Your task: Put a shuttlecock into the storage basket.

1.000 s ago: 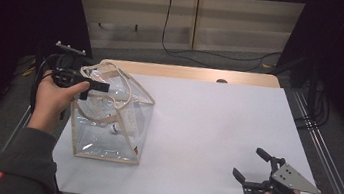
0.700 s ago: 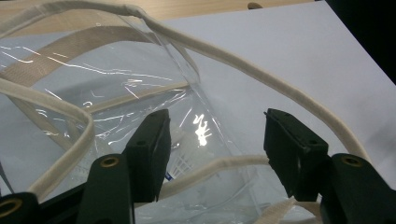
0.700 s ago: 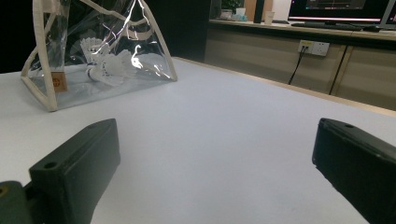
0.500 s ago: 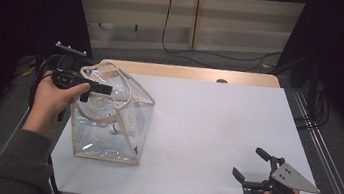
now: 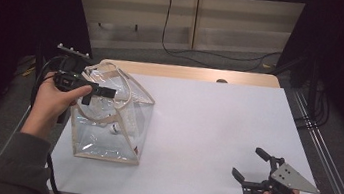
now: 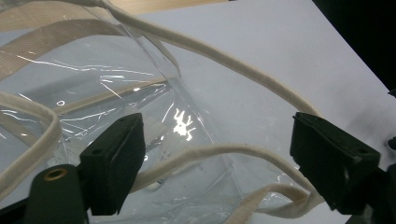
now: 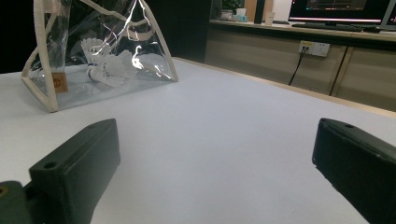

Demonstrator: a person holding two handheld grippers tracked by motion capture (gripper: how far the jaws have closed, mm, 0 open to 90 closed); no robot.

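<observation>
I see the white table [image 5: 215, 133] bearing the clear tote bag [image 5: 105, 128] upright at its left side, shuttlecocks [image 7: 105, 63] inside. My left gripper [image 5: 102, 90] hovers over the bag's mouth, jaws just opening, cord handle [image 6: 210, 154] between them, probably released. My right gripper [image 5: 251, 165] rests well apart, jaws wide, empty.

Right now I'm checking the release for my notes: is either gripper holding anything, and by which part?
Nothing is held. The left gripper has just been opening; the bag's cord handle lies loose between its fingers. The right gripper is open.
</observation>
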